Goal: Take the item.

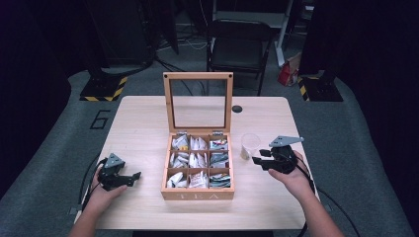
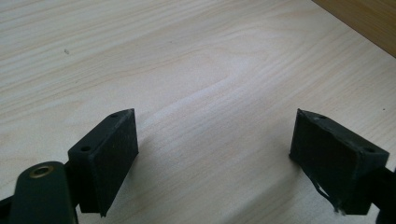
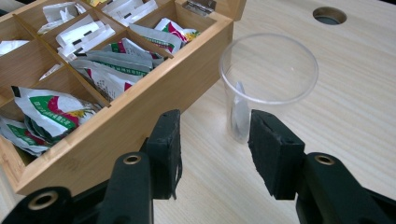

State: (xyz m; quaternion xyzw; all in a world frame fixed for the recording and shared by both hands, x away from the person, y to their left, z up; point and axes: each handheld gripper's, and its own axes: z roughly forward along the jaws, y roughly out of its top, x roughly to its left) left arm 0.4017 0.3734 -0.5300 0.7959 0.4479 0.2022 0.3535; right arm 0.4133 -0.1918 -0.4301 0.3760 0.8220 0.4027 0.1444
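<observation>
A wooden tea box (image 1: 197, 193) stands mid-table with its glass lid (image 1: 198, 102) upright; its compartments hold several tea sachets (image 3: 116, 65). A clear plastic cup (image 1: 250, 146) stands just right of the box, and something pale shows inside the cup (image 3: 268, 88). My right gripper (image 1: 261, 163) hovers right of the box, open, jaws apart just in front of the cup's base with nothing between them (image 3: 215, 149). My left gripper (image 1: 129, 177) rests left of the box, open over bare tabletop (image 2: 215, 154).
The table (image 1: 143, 123) has a round cable hole (image 1: 237, 108) near its far edge. A dark folding chair (image 1: 239, 47) stands behind the table. Black stands with yellow-striped bases (image 1: 104, 89) sit on the floor at both far corners.
</observation>
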